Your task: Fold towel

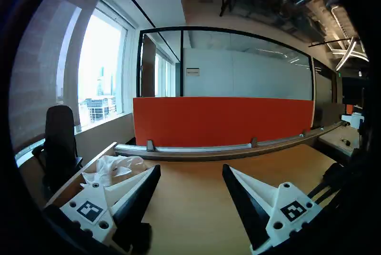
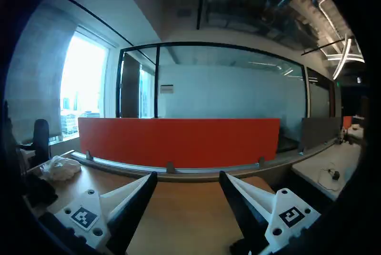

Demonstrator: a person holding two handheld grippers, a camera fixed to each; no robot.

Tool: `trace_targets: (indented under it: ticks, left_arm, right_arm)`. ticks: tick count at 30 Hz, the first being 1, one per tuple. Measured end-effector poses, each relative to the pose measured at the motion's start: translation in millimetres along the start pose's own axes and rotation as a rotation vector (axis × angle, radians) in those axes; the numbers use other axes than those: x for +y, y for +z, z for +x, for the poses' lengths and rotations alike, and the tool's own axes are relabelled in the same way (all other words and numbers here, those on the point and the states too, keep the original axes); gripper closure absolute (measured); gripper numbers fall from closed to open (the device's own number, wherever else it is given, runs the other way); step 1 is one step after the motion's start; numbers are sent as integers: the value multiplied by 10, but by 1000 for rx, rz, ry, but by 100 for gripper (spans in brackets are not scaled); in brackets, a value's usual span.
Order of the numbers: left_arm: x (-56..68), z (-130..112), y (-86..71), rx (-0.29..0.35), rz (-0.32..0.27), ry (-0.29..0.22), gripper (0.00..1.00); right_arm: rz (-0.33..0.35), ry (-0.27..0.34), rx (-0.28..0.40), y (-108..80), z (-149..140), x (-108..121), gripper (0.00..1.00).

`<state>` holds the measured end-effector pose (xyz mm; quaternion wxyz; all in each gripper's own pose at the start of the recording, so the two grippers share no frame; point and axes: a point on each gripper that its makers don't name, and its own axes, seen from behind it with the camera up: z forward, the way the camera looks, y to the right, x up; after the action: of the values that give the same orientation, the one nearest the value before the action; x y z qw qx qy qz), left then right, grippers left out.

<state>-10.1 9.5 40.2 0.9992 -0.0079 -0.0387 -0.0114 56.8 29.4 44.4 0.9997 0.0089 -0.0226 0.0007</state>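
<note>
Well, left gripper (image 1: 190, 167) & right gripper (image 2: 188, 174) both over the wood bench (image 1: 190, 207) w/ jaws apart, gripping nothing. White towel (image 1: 114, 167) lies crumpled at bench's far-left corner near orange divider (image 1: 221, 122), partly behind left gripper's finger.

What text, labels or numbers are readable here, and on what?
No text can be read.
The wall sign: too small and blurred to read.
The tags on left claw and right claw: black-and-white patterns, no words.
</note>
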Motion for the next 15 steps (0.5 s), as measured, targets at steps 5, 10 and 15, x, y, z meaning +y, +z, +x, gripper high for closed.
trace_targets:
  ticks: [5, 10, 15]
  left_arm:
    - [-7, 43, 15, 13, -10, -9, 4]
    - [12, 63, 19, 21, -24, -18, 4]
    - [21, 56, 27, 26, -29, -19, 4]
  right_arm:
    - [27, 10, 1, 12, 37, -254, 0]
    - [37, 7, 8, 9, 101, -422, 0]
    - [48, 2, 8, 7, 106, -547, 0]
